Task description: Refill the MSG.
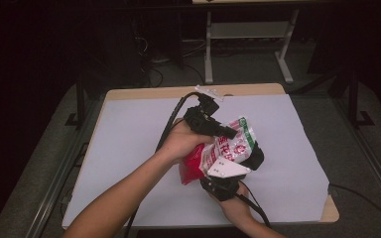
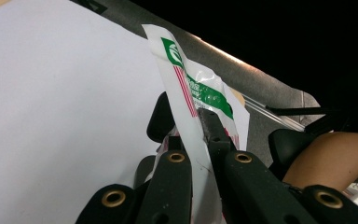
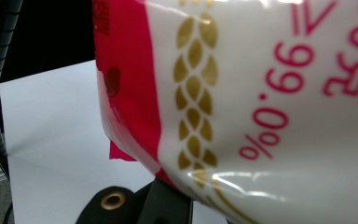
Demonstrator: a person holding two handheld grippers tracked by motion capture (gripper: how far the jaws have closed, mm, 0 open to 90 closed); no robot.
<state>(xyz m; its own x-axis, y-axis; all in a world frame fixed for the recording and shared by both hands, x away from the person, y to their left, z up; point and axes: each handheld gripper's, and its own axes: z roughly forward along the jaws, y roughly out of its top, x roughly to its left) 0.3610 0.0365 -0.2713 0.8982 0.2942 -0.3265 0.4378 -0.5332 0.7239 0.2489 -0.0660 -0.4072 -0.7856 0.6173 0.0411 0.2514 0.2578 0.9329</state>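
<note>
While the bench (image 1: 129, 148) with its white cover lies bare around it, the bag (image 1: 228, 146) hangs in the air above the middle of the bench, held up between both hands. It is a soft plastic pouch, red at one end and white with red print and a green band at the other, and it bulges as if filled with something loose like grain or powder. By that look it probably has some weight, will sag and shift its load when tilted, and its glossy film is likely slippery under hard pads. The film could tear if the two holds pull apart sharply.

At the far, green-banded end of the bag, the left gripper (image 1: 228, 132) is clenched on the flat sealed edge (image 2: 186, 93), which stands pinched between its jaws in the left gripper view. That seam is the best place to grip, being flat and stiff enough not to slide.

Nearer the person than the bag's middle, the right gripper (image 1: 228, 171) is clamped on the bag's body, whose white and red face (image 3: 261, 93) presses close before its camera.
</note>
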